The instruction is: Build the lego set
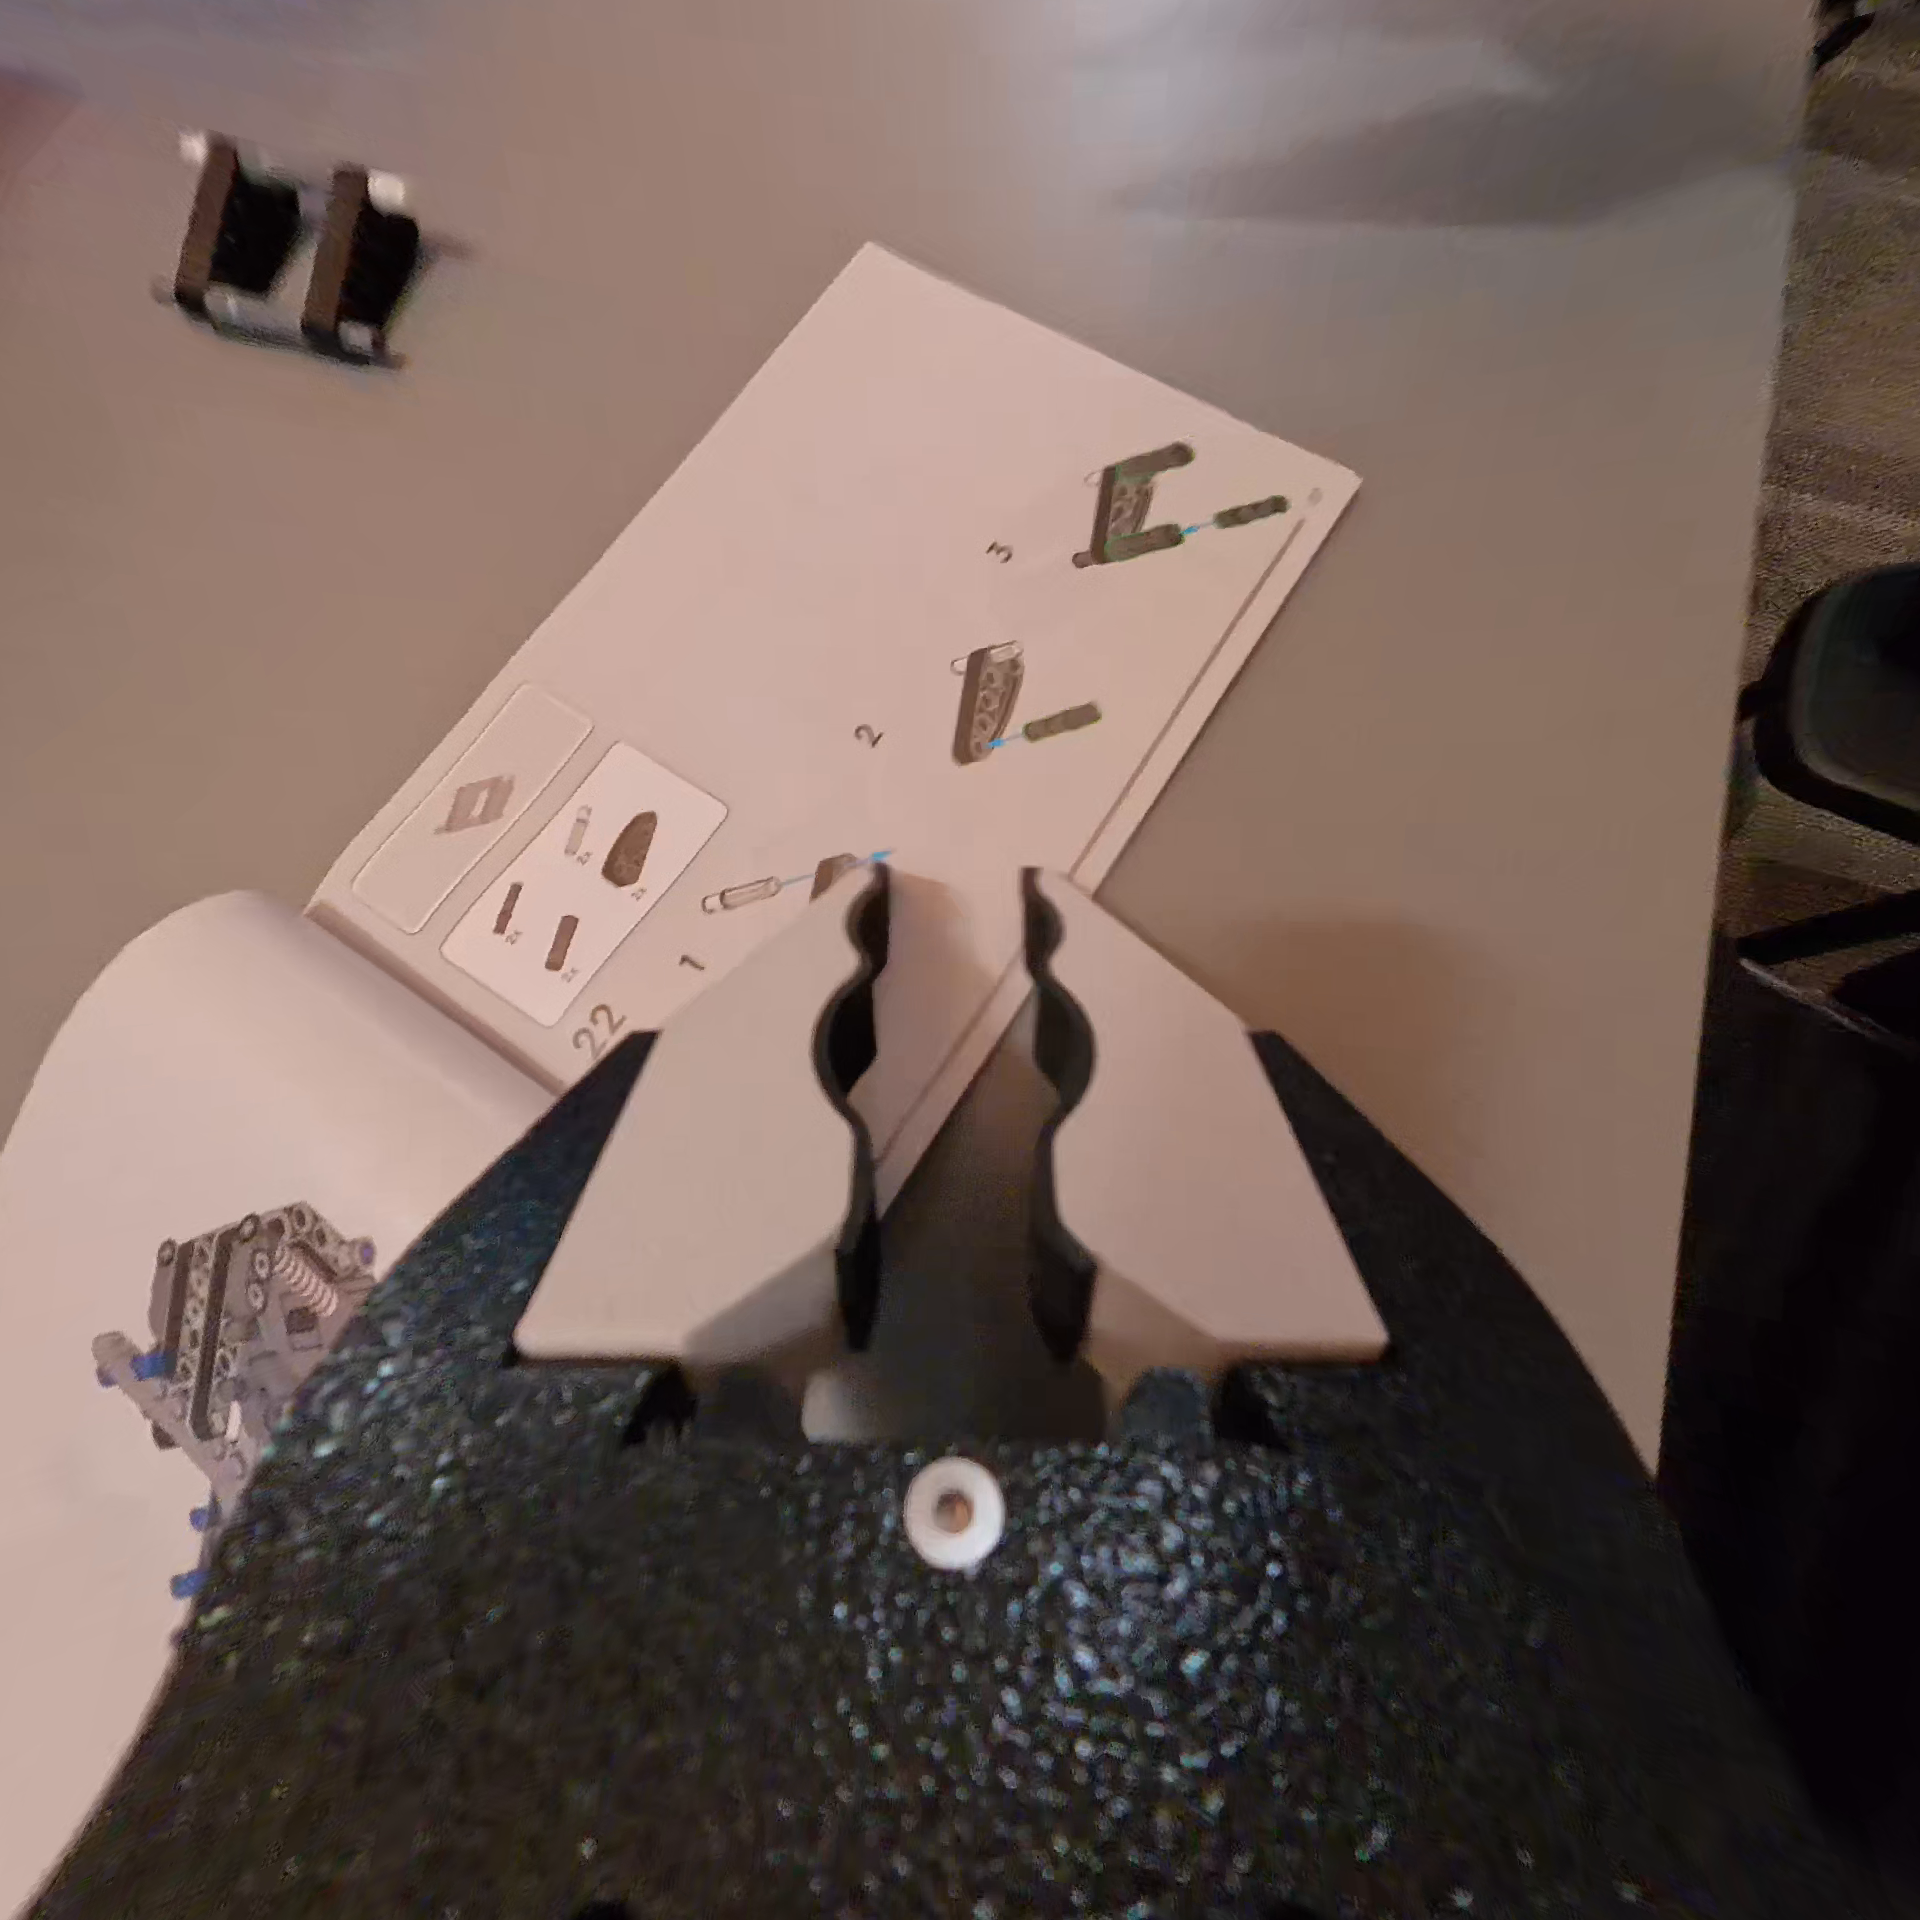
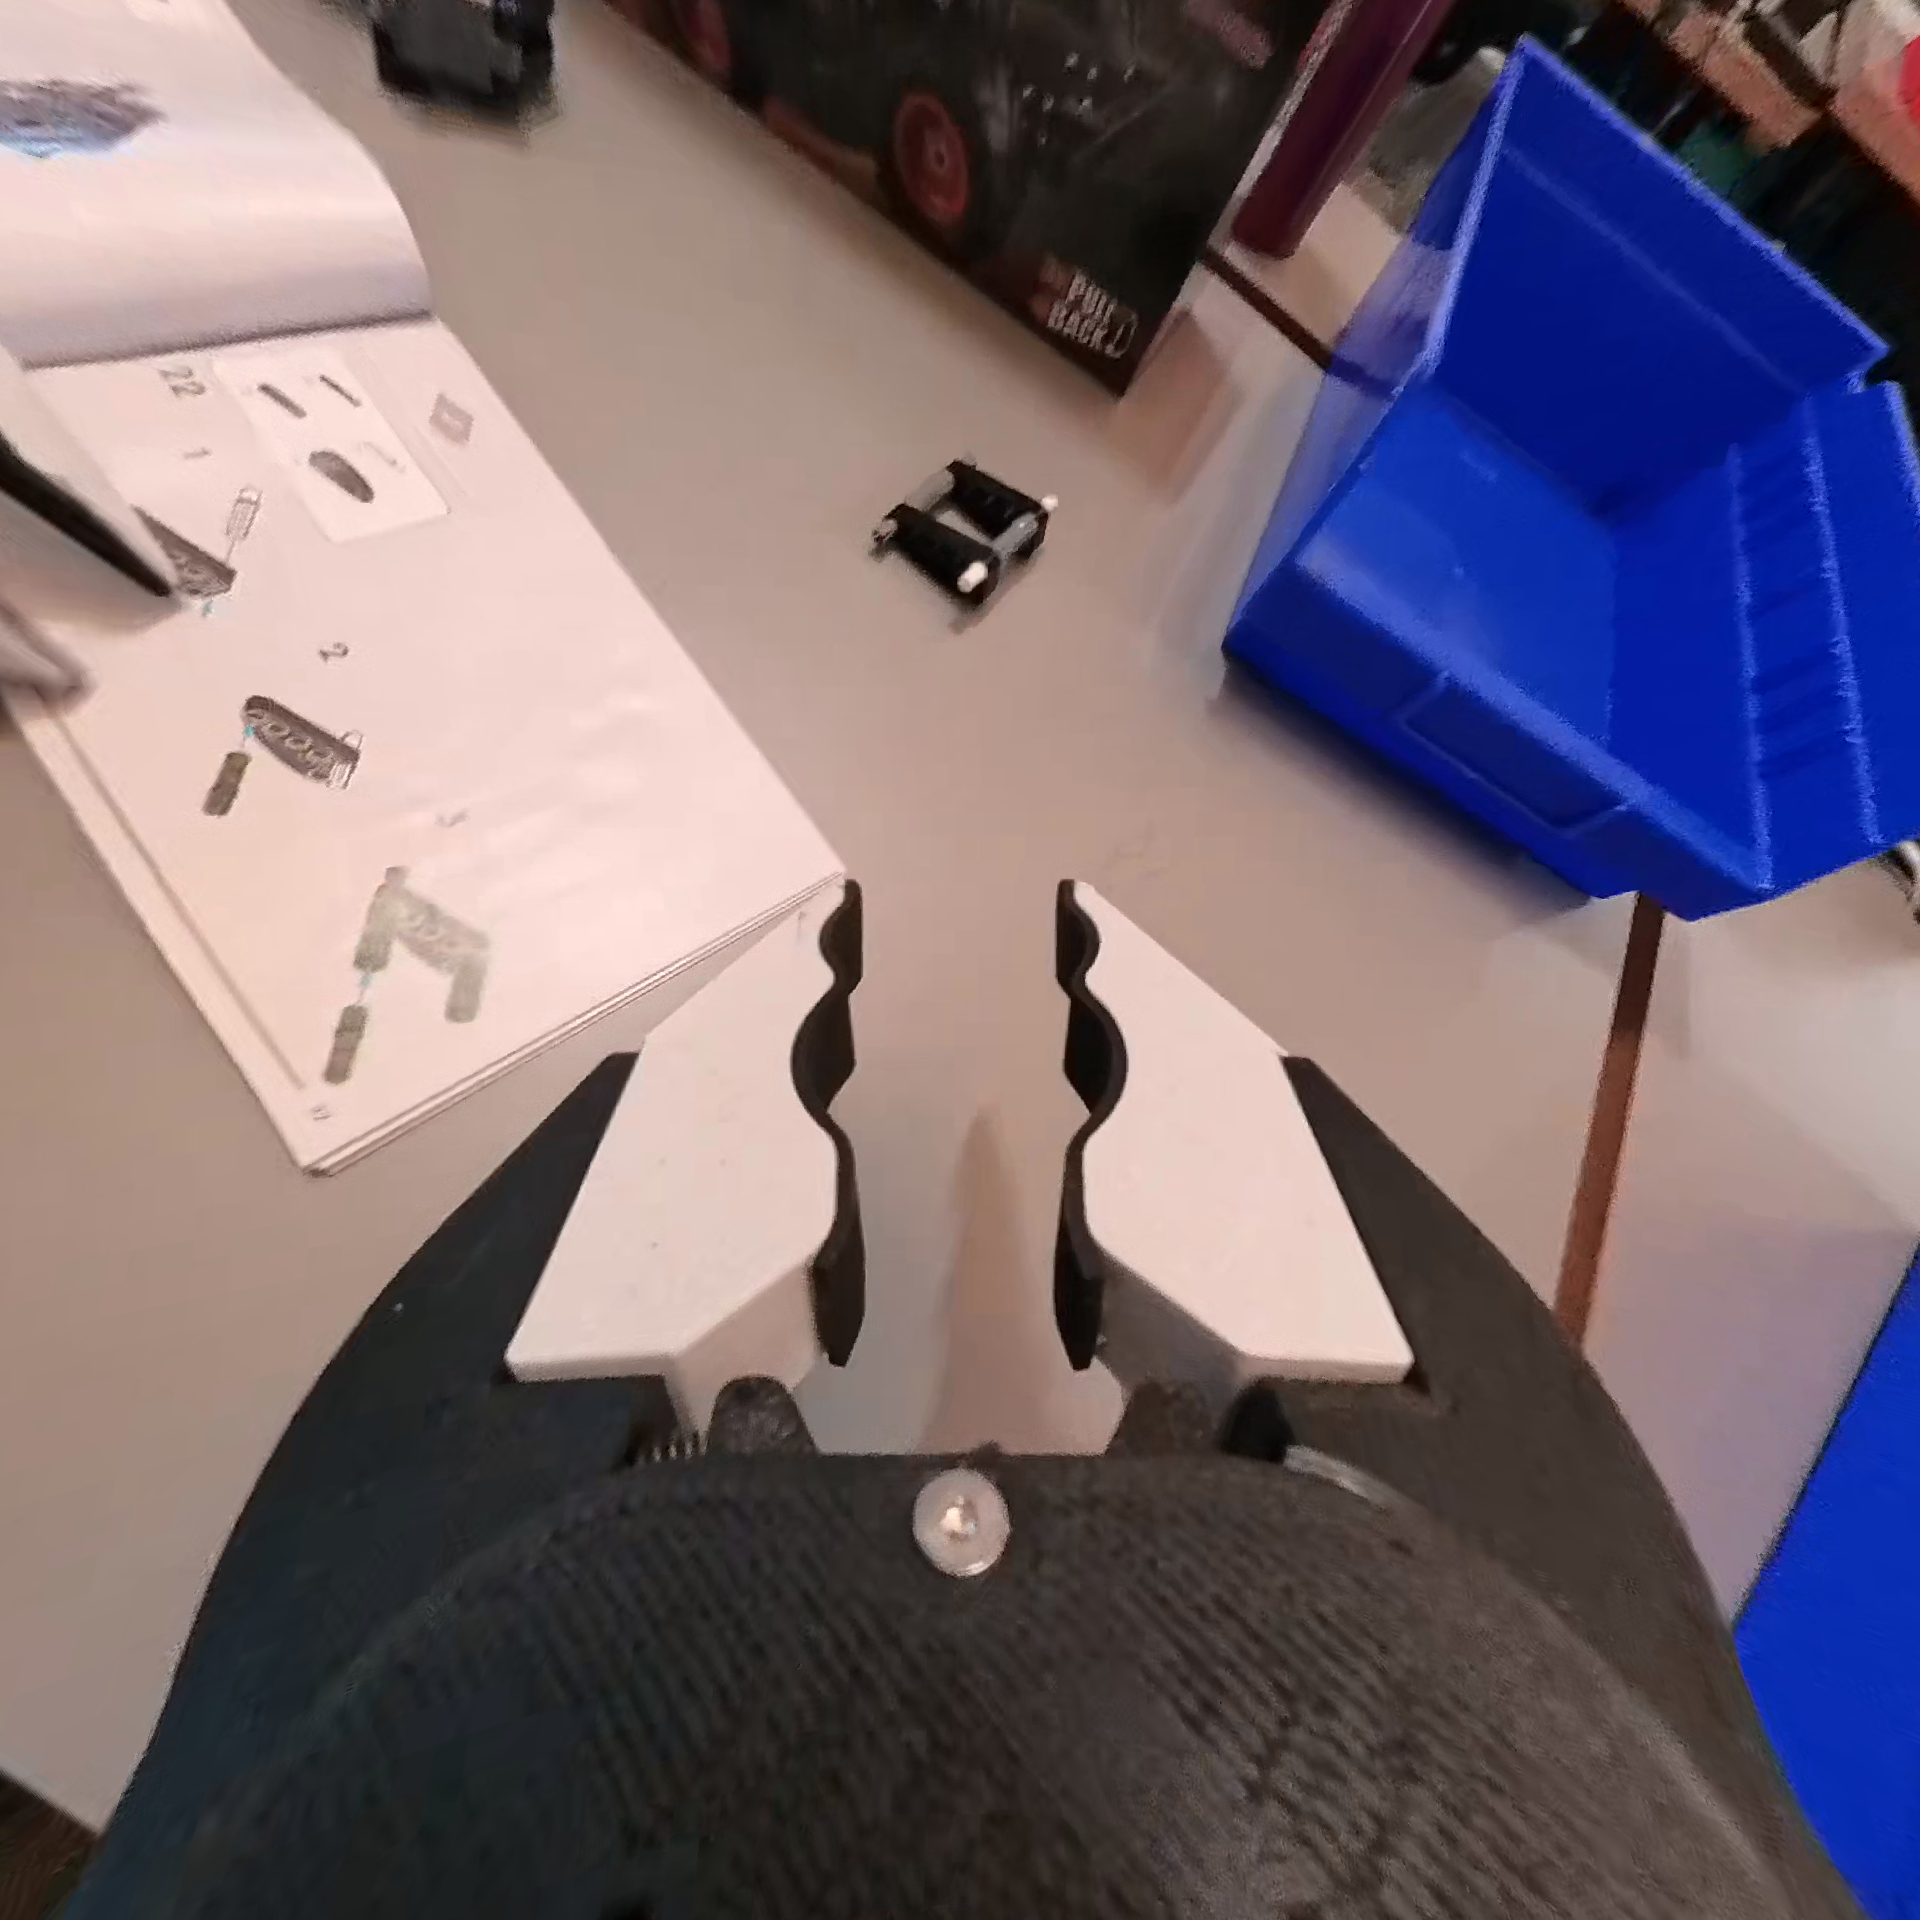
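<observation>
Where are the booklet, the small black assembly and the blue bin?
booklet [image 1: 831, 623], left wrist view, bare middle of the open page.
small black assembly [image 2: 961, 530], right wrist view, its middle, lying on the table.
blue bin [image 2: 1455, 603], right wrist view, its inner floor.

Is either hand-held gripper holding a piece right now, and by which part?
Nothing is held. The left hand-held gripper and right hand-held gripper are both open and empty.
</observation>
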A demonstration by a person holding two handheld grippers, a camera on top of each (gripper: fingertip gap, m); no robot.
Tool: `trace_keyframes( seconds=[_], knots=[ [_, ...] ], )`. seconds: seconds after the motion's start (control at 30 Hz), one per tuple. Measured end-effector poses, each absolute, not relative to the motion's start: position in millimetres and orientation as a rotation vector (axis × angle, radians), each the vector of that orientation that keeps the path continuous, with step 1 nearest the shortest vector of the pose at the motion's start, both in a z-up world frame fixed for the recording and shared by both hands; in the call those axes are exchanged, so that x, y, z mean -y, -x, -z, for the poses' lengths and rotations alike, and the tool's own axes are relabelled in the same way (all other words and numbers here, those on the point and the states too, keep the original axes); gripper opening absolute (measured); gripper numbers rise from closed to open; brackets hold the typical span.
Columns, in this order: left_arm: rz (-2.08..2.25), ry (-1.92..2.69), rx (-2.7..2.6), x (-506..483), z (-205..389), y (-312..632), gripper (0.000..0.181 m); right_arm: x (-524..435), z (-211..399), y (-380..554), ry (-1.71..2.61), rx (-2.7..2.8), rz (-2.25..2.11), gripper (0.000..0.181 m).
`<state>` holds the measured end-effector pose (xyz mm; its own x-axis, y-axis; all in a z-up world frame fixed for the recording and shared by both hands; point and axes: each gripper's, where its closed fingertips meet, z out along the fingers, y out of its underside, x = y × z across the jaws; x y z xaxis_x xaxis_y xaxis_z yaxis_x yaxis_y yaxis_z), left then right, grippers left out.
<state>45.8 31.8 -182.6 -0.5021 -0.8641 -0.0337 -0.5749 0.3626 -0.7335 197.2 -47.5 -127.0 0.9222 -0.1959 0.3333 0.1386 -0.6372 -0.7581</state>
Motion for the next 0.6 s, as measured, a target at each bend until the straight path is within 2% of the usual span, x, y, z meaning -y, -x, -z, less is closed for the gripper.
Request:
trace_keyframes(
  seconds=[0.03,0.2,0.37,0.5,0.6],
  knots=[
    [0.969,1.194,-2.185,-27.6,177.3,-44.9,0.028,49.8,123.4,-199.6,2.202,-0.060,0.517,0.035],
    [0.948,0.889,-2.195,-13.5,161.4,-30.3,0.036,63.8,113.0,-204.5,2.154,-0.242,0.634,0.034],
    [0.849,0.914,-2.271,-1.3,176.0,-24.7,0.039,59.1,124.2,-163.7,2.162,-0.285,0.417,0.034],
    [0.985,1.081,-2.213,24.8,176.2,-26.6,0.043,55.0,134.2,-138.7,2.268,-0.007,0.353,0.045],
    [0.984,0.989,-2.155,23.9,166.3,-34.2,0.040,54.4,145.8,-97.8,2.266,0.296,0.175,0.052]
  ],
)
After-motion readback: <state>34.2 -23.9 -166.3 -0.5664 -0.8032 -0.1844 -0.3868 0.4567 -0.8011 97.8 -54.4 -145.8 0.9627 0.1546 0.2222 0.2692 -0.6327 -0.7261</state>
